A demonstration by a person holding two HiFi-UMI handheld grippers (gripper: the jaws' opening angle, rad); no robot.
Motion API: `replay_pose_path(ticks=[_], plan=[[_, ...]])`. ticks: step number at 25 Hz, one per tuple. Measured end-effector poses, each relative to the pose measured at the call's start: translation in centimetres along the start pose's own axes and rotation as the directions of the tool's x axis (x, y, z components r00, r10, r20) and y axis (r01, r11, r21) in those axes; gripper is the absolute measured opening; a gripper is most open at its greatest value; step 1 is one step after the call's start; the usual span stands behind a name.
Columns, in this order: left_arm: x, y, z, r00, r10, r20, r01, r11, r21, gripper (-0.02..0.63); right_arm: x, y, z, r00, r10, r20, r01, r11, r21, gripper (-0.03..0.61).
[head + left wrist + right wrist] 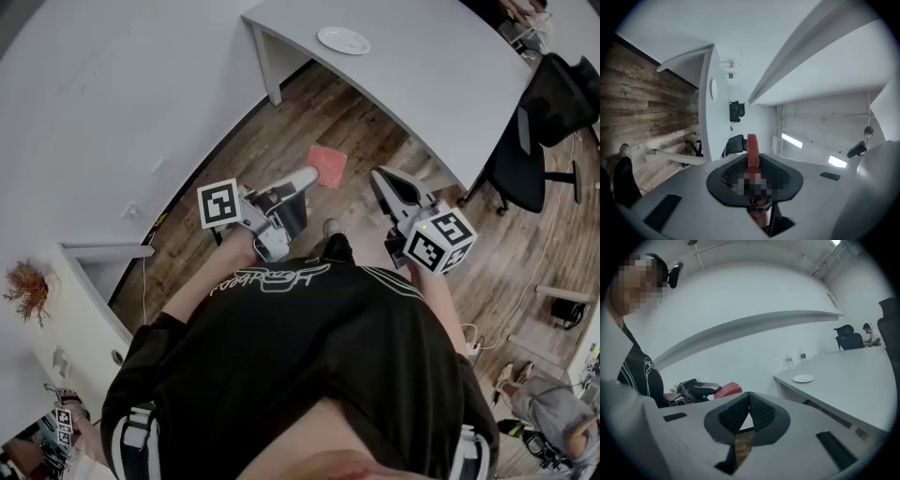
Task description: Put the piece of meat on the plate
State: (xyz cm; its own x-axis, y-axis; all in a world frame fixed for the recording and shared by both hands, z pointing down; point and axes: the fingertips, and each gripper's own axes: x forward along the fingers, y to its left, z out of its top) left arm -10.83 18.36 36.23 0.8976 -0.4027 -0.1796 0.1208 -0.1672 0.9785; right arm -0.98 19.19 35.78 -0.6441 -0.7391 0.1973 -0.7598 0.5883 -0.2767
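Note:
A flat red piece of meat (328,166) hangs in the air above the wooden floor, with my left gripper (309,176) shut on it. In the left gripper view the meat (753,149) stands edge-on between the jaws. The white plate (343,40) lies bare on the grey table (441,75), well ahead of both grippers. My right gripper (377,174) is held beside the left one, shut, its tips touching with nothing in them. From the right gripper view the plate (803,378) shows near the table's corner and the meat (727,390) at the left.
Black office chairs (539,131) stand right of the table. A white cabinet (84,309) lines the wall on my left. Two bottles (789,362) stand on the table behind the plate. A person sits far off (869,333), and another is at the lower right (553,412).

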Motion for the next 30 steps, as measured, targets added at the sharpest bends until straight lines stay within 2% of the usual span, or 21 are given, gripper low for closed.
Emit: replay_pose_path(ticks=[11, 18, 30], plan=[[0.5, 0.6, 0.1, 1.000, 0.008, 0.002, -0.008, 1.000, -0.014, 0.078, 0.3, -0.7, -0.5, 1.000, -0.004, -0.021, 0.005, 1.000, 0.009, 0.009], [1.9, 1.4, 0.0, 1.000, 0.016, 0.004, -0.016, 1.000, -0.027, 0.079, -0.1, -2.6, -0.6, 1.000, -0.025, -0.011, 0.026, 0.999, 0.048, 0.009], [4.6, 2.9, 1.8, 0.998, 0.039, 0.042, -0.037, 0.998, -0.051, 0.078, 1.6, -6.0, -0.3, 0.999, 0.014, -0.039, -0.011, 0.998, 0.063, 0.009]])
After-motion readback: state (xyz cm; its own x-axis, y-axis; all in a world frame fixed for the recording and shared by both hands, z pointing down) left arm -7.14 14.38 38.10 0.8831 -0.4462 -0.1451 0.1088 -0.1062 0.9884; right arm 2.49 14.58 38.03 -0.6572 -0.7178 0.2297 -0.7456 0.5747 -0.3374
